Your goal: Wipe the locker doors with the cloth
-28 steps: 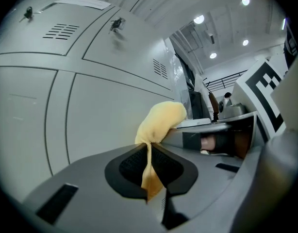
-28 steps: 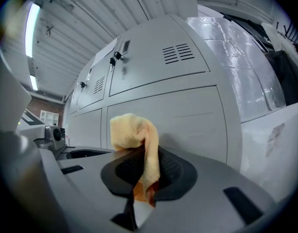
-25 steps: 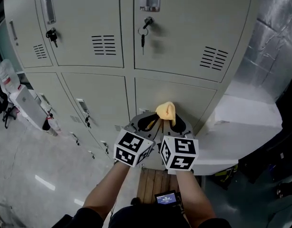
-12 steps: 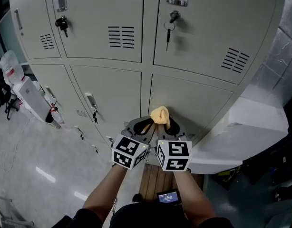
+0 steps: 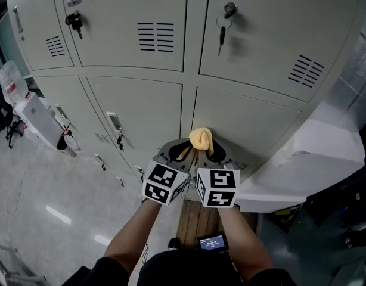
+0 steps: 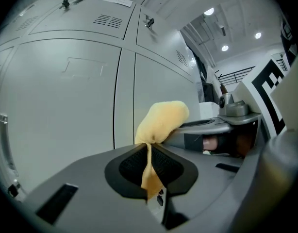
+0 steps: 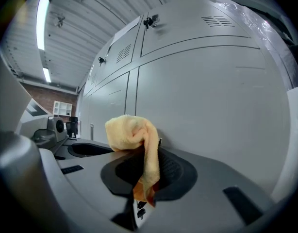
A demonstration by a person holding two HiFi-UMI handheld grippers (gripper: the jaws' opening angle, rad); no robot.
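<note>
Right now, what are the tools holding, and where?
Both pinch the yellow cloth: left tool one end, right tool the other, middle bunched between.

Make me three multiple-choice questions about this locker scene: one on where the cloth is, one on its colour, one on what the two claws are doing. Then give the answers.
1. Where is the cloth?
A. inside an open locker
B. in front of a lower locker door
C. draped over a shelf

2. What colour is the cloth?
A. blue
B. white
C. yellow

3. How do the left claw and right claw stand?
A. both shut on the cloth
B. both open
C. left open, right shut

Answers:
1 B: the head view shows it held up before the lower right door.
2 C: it is yellow in all three views.
3 A: each gripper view shows the cloth pinched between that claw's jaws.
</note>
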